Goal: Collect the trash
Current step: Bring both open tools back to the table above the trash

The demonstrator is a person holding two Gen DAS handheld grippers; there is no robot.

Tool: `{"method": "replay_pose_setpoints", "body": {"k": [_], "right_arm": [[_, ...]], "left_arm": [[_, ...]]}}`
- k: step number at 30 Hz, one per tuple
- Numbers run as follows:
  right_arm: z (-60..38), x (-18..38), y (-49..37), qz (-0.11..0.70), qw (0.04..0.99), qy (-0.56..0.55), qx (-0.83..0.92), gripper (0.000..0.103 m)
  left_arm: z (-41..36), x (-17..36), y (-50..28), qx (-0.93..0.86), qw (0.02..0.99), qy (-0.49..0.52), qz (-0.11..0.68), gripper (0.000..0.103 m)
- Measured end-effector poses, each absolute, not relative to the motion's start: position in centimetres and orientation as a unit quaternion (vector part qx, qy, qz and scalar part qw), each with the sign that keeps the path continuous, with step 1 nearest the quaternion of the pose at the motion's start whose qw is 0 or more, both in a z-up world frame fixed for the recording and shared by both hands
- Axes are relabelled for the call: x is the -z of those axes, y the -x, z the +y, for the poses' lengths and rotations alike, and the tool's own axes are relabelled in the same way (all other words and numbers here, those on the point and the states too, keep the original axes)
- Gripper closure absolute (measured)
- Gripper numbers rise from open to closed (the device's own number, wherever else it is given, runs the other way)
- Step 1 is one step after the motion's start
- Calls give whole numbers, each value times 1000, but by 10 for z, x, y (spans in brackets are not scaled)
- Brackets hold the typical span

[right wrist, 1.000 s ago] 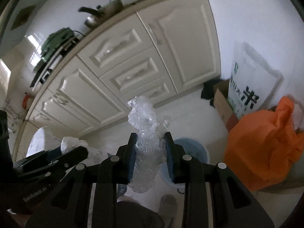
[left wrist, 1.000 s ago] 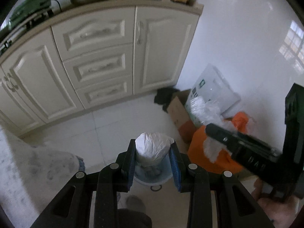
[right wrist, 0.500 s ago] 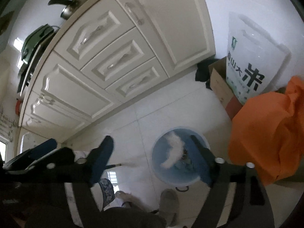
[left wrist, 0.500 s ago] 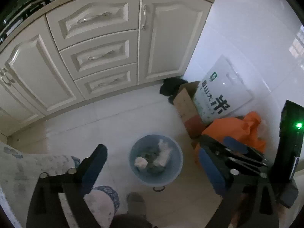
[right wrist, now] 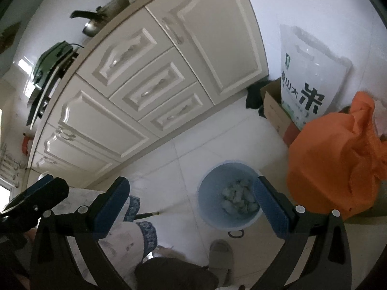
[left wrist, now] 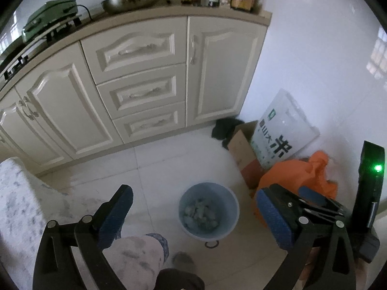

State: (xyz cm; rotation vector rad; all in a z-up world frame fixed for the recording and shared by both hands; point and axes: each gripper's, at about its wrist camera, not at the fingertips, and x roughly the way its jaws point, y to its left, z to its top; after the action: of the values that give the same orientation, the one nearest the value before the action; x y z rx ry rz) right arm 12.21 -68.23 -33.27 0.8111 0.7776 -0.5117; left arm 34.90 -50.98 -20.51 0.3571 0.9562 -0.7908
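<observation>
Bin (left wrist: pixel 209 209), pale blue and round, standing on the white floor tiles below and ahead of both grippers, crumpled whitish trash (left wrist: pixel 199 213) lying inside on its bottom. Left gripper (left wrist: pixel 193 213) spread wide, jaws having just been opening, nothing between the blue pads, bin framed almost squarely in the gap. Right gripper (right wrist: pixel 191 205) likewise spread wide and empty, just opened too, bin sitting off-centre toward its right-hand pad, which overlaps the rim in that view. No long axis to reckon with on a round bin; no loose trash visible on the floor in either view. Judged from this: both drops done, left hand marginally better lined up over the bin, next piece to be sought elsewhere. Orange bag (right wrist: pixel 333 164), cardboard box (left wrist: pixel 243 149) and rice sack (right wrist: pixel 309 77) clustered beside the bin, against the wall.
</observation>
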Motion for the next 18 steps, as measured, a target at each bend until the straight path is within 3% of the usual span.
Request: {"method": "replay_pose_setpoints", "body": {"k": [9, 18], "right_arm": [[-642, 272, -111, 340, 840, -353, 234, 0], [-569, 193, -121, 304, 888, -292, 185, 0]], "left_arm": [[-417, 144, -308, 369, 832, -129, 394, 2], [-277, 81, -255, 332, 882, -76, 325, 1]]}}
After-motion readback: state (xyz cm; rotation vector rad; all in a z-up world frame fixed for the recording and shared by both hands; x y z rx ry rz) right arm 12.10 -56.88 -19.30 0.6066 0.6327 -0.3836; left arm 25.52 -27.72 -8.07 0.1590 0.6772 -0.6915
